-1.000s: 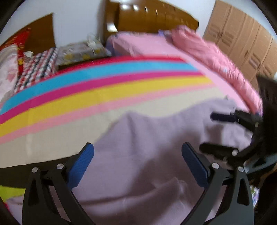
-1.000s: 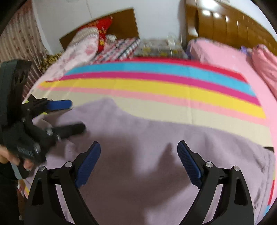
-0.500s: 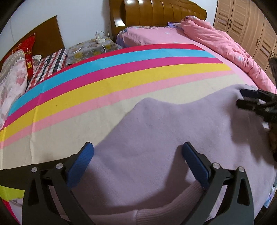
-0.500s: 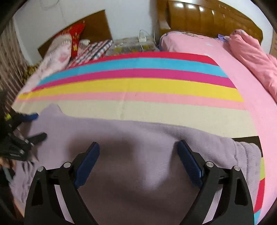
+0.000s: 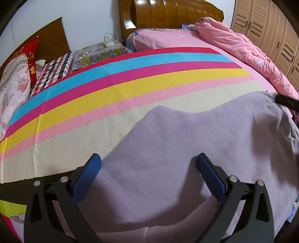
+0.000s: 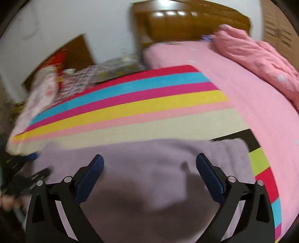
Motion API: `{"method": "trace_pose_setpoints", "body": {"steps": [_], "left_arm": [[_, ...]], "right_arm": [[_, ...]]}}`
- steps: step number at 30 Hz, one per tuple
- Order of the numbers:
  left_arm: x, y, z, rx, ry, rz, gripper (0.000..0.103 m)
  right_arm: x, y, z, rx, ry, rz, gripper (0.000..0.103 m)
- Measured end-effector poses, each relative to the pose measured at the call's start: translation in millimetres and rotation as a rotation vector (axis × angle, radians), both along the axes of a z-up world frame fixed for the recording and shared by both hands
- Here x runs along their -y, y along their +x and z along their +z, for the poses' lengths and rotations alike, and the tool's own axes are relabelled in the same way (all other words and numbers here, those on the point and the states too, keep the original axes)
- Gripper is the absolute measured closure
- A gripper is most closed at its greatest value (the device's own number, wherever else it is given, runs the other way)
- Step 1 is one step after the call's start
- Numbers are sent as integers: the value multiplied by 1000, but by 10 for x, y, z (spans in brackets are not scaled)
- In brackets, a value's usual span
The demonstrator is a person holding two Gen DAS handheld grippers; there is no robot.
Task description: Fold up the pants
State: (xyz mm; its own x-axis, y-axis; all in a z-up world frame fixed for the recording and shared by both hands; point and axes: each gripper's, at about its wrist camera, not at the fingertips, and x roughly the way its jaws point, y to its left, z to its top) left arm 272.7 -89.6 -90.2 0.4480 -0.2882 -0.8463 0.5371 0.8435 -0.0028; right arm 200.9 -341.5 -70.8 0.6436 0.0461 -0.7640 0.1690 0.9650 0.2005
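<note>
The lilac pants [image 5: 186, 134] lie spread across a rainbow-striped blanket [image 5: 112, 89] on the bed. A ribbed pink cuff [image 5: 177, 224] shows at the near edge. My left gripper [image 5: 148, 157] hovers open over the pants, with only flat cloth below its pads. My right gripper [image 6: 149, 158] hangs over the right part of the pants [image 6: 149, 172]. Its jaws are opening and nothing is pinched between them. One dark finger of the right gripper [image 5: 286, 101] peeks in at the far right of the left wrist view. The left gripper [image 6: 24, 173] appears blurred at the left edge of the right wrist view.
A rumpled pink quilt [image 5: 243, 43] lies along the bed's far right side, before a wooden headboard [image 5: 168, 13] and a wardrobe [image 5: 271, 28]. A covered nightstand [image 5: 101, 52] with a charger and a second bed with pillows [image 5: 15, 82] stand at left.
My right gripper has slid rightward along the pants, away from the left one, and spread its jaws wider. The pants now lie stretched out flatter. The left gripper has hardly moved.
</note>
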Motion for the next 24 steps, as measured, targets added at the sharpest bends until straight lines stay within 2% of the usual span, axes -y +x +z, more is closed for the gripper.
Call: {"method": "trace_pose_setpoints", "body": {"steps": [4,5,7,10,12,14,16,19,20,22,24], "left_arm": [[14,-6,-3,0,0,0,1],[20,-9,-5,0,0,0,1],[18,-8,-4,-1,0,0,1],[13,-6,-2,-2,-1,1,1],[3,-2,2,-1,1,1,1],[7,-2,2,-2,0,1,1],[2,-2,5,-2,1,1,1],[15,-6,3,-2,1,1,1],[7,-4,5,-2,1,0,1],[22,-10,4,1,8,1,1],[38,-55,34,42,44,15,1]], "right_arm": [[-344,-367,-47,-80,-16,157,7],[-384,-547,-189,-131,-31,177,7],[-344,-662,-246,-109,-47,197,8],[-288,-699,-195,-102,-30,192,13],[-168,-733,-110,-87,41,144,13],[-157,-791,6,-35,34,107,12],[-216,-862,71,18,44,158,12],[-276,-909,8,-7,14,187,11],[-207,-923,-183,-75,-27,149,11],[-126,-1012,-178,-21,27,128,11],[-122,-1075,-79,-14,37,85,11]]}}
